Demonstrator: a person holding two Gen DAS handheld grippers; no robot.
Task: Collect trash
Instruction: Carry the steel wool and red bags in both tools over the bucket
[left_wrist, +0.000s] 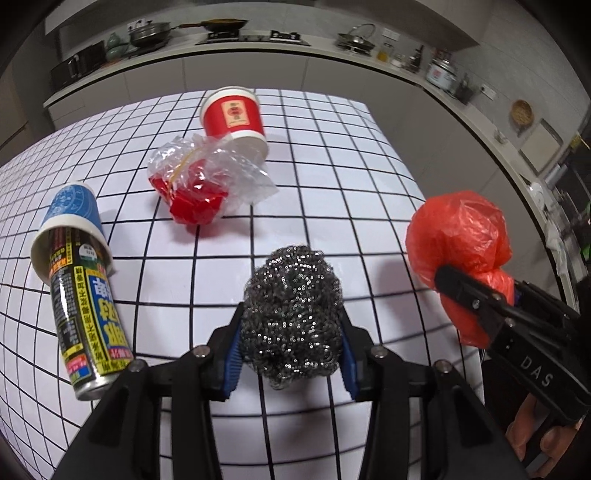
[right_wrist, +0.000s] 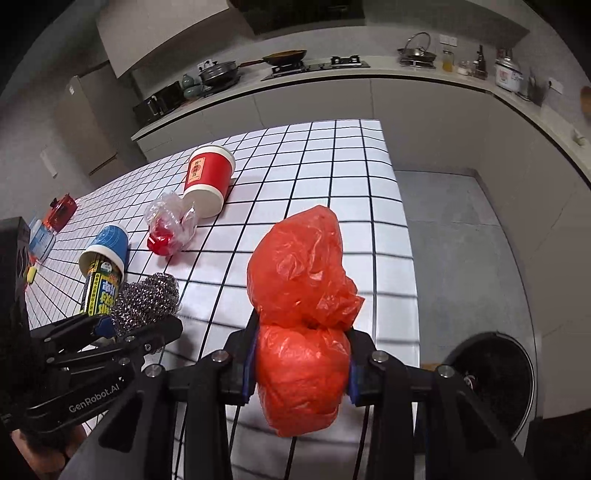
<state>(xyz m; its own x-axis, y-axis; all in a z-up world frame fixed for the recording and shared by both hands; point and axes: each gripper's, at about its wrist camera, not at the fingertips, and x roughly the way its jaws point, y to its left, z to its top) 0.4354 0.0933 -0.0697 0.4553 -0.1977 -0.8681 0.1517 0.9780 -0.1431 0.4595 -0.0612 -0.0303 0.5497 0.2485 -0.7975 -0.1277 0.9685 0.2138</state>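
My left gripper (left_wrist: 291, 343) is shut on a steel wool scrubber (left_wrist: 293, 310) and holds it above the grid table; the scrubber also shows in the right wrist view (right_wrist: 147, 301). My right gripper (right_wrist: 301, 363) is shut on a tied red plastic bag (right_wrist: 301, 295), held above the table's right part; the bag also shows at the right of the left wrist view (left_wrist: 461, 251). On the table lie a crumpled clear bag with red contents (left_wrist: 199, 181), a red paper cup (left_wrist: 234, 118) on its side, and a spray can (left_wrist: 85, 317) with a blue paper cup (left_wrist: 70, 218) over its top.
The white grid table (right_wrist: 351, 177) ends at its right edge, beside grey floor. A round black bin (right_wrist: 495, 376) stands on the floor at the lower right. Small red and blue items (right_wrist: 61, 210) lie at the table's far left. A kitchen counter runs behind.
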